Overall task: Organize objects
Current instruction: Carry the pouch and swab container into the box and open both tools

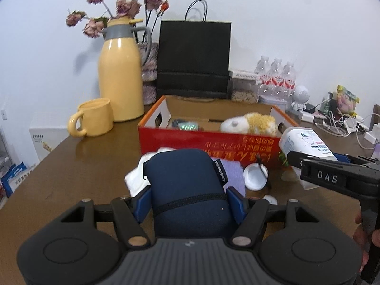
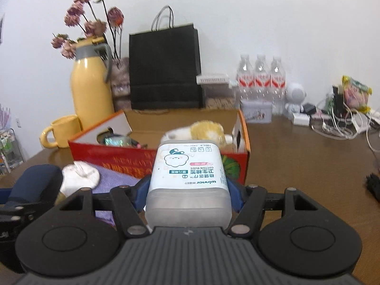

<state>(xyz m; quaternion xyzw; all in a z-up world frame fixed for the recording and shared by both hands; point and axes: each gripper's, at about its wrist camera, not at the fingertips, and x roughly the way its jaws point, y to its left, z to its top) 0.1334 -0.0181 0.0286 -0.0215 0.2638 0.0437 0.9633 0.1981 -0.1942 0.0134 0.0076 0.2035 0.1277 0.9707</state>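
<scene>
At the far left of the brown table (image 1: pixel 71 171) we see a yellow mug (image 1: pixel 95 117) just in front of a tall yellow thermos jug (image 1: pixel 120 80), with dried flowers (image 1: pixel 114 7) behind it. Moving right, a black paper bag (image 1: pixel 193 57) stands against the wall, and in front of it sits the open red cardboard box (image 1: pixel 209 143), which already holds a plush toy (image 1: pixel 251 123) toward its right end and a small dark object toward its left. Just before the box's near wall, our left gripper (image 1: pixel 188 201) has its blue pads pressed on both sides of a navy pouch (image 1: pixel 187 185), holding it above a white cloth (image 1: pixel 136 178) and a purple mat (image 1: pixel 234 173) that lie on the table. To the right of the pouch a small white lid (image 1: pixel 255 177) rests by the box. Further right, our right gripper (image 2: pixel 188 194) clamps a cotton buds box (image 2: pixel 190 178) between its pads, near the box's right corner and clear of the tabletop; its label reads upside down in the right wrist view. Beyond, by the wall, stand three water bottles (image 2: pixel 260 78), a small white robot figure (image 2: pixel 295 97) and a tangle of cables (image 2: pixel 339 123).
</scene>
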